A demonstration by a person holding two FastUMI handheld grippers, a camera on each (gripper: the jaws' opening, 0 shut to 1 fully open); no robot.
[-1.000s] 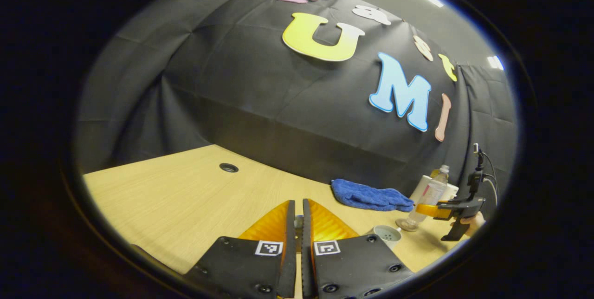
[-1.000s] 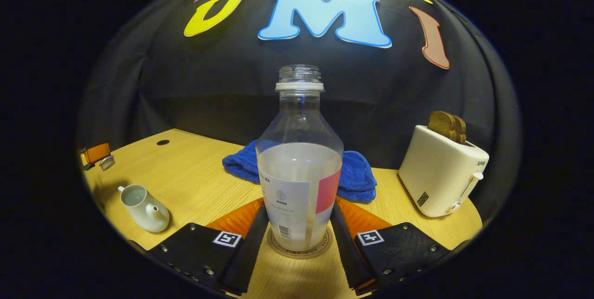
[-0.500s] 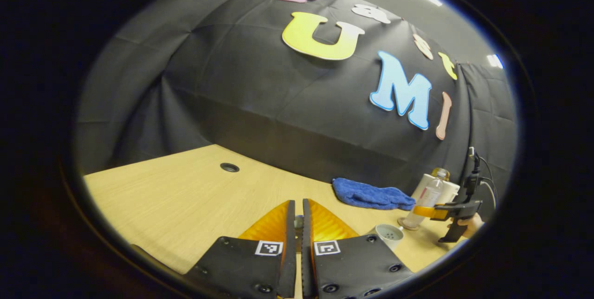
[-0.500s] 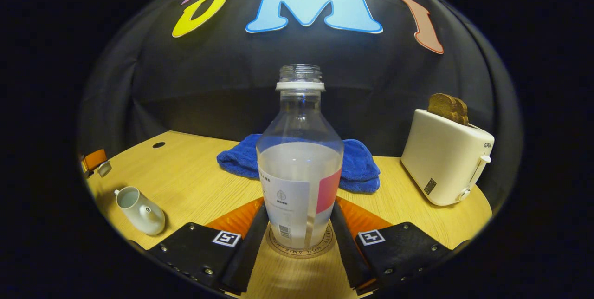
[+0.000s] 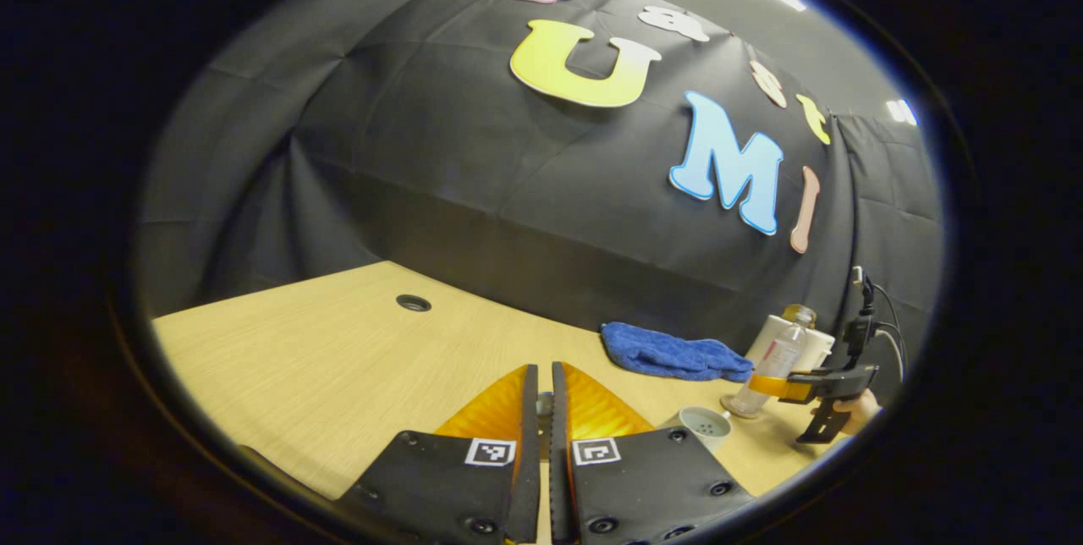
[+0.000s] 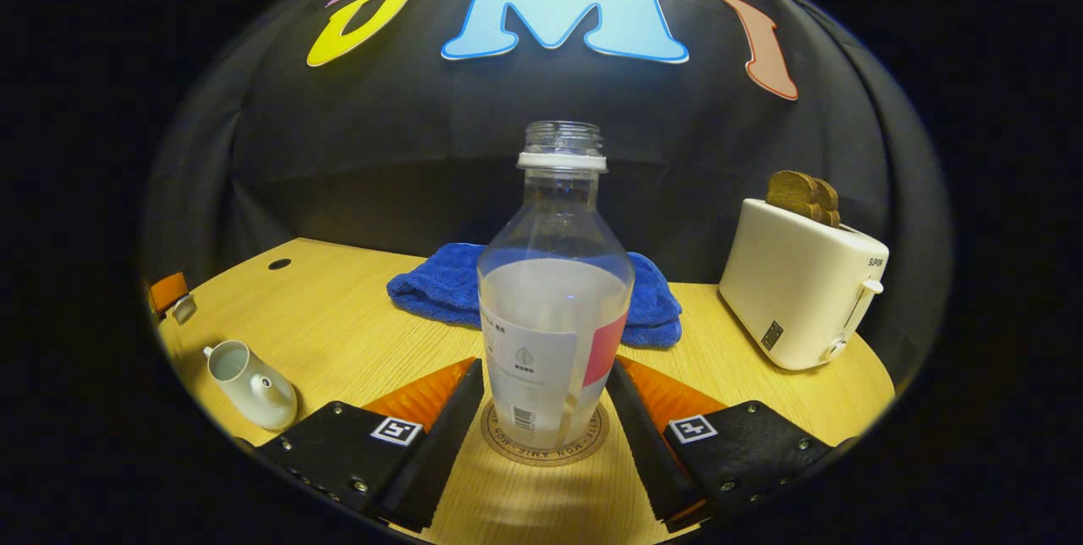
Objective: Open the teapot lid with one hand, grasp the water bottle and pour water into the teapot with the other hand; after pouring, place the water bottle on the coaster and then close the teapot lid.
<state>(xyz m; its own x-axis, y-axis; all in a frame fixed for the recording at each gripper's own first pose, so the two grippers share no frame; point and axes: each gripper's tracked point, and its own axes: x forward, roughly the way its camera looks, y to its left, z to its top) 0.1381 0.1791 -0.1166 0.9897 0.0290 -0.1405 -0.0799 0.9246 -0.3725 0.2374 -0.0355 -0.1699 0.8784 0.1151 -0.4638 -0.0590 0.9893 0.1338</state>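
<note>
Clear water bottle (image 6: pixel 554 308) upright on coaster (image 6: pixel 546 448), mouth up.

Desk (image 6: pixel 355 333): pale wood-grain laminate, smooth, low sheen.
Bottle (image 6: pixel 554 308) between right claw (image 6: pixel 546 410) fingers: clear glossy plastic, paper label.
Coaster (image 6: pixel 584 448) under it: matt, printed rim.
Towel (image 6: pixel 440 287) beyond bottle: blue terry cloth, fuzzy.
Toaster (image 6: pixel 799 295) right of claw: cream plastic, satin.
Teapot (image 6: pixel 254 376) left of claw: white glazed ceramic, glossy.
</note>
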